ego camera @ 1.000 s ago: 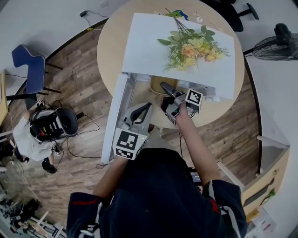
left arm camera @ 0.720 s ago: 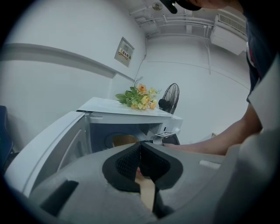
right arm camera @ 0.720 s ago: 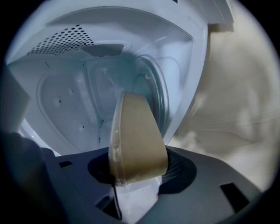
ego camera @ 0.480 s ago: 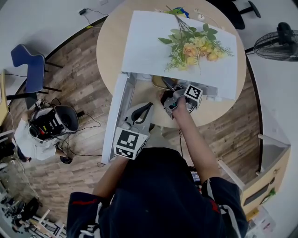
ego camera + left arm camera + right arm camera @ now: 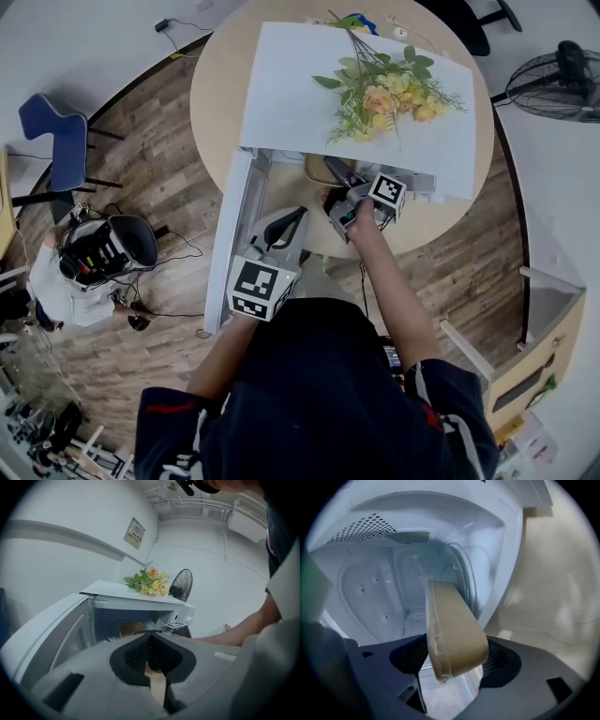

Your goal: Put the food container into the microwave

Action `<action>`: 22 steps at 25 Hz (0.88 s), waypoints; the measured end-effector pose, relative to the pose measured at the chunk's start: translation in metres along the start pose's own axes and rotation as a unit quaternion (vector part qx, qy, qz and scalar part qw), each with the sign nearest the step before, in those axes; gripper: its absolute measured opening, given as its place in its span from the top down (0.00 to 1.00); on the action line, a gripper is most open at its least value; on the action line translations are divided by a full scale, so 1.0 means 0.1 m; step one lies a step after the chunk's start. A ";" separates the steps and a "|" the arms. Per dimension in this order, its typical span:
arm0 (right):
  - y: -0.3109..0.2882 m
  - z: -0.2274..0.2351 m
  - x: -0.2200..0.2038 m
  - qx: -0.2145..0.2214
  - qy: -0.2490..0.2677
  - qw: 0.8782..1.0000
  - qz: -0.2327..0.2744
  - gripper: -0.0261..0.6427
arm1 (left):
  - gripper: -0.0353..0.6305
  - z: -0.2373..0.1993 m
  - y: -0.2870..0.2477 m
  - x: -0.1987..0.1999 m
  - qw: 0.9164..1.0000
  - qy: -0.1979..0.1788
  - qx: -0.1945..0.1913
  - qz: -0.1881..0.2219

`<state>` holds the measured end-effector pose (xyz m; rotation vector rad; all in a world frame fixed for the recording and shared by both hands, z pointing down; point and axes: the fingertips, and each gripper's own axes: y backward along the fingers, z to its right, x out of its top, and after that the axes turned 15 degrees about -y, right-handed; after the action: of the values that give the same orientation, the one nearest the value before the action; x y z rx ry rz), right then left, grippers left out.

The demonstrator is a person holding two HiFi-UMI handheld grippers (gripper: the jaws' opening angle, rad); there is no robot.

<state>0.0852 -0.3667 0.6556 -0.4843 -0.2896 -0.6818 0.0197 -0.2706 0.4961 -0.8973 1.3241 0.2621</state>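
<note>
Door (image 5: 230, 234) of the microwave (image 5: 291, 84) stands wide open at the far left. Just right of it, the left gripper (image 5: 149, 645) hovers out front, fingers pressed together with nothing in them. Further right, the right gripper (image 5: 454, 660) has its fingers clamped on the food container (image 5: 457, 620) (tan, clear lid, tipped on edge) at the mouth of the cavity. Flowers (image 5: 384, 94) lie on top of the microwave, which sits on the round counter (image 5: 220, 84).
</note>
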 end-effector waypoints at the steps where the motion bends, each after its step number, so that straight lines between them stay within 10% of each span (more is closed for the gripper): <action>1: 0.00 0.01 0.00 0.001 0.000 1.000 -0.003 0.53 | 0.92 0.01 -0.01 0.00 1.000 0.000 -0.001 0.000; 22: 0.54 0.14 -0.37 -0.007 0.081 0.996 -0.030 0.52 | 0.92 0.17 0.05 0.01 1.000 -0.012 -0.017 0.005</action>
<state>0.0922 -0.3036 0.6345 -0.4325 -0.1463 -0.7777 0.0290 -0.2562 0.4933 -0.9133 1.3054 0.3031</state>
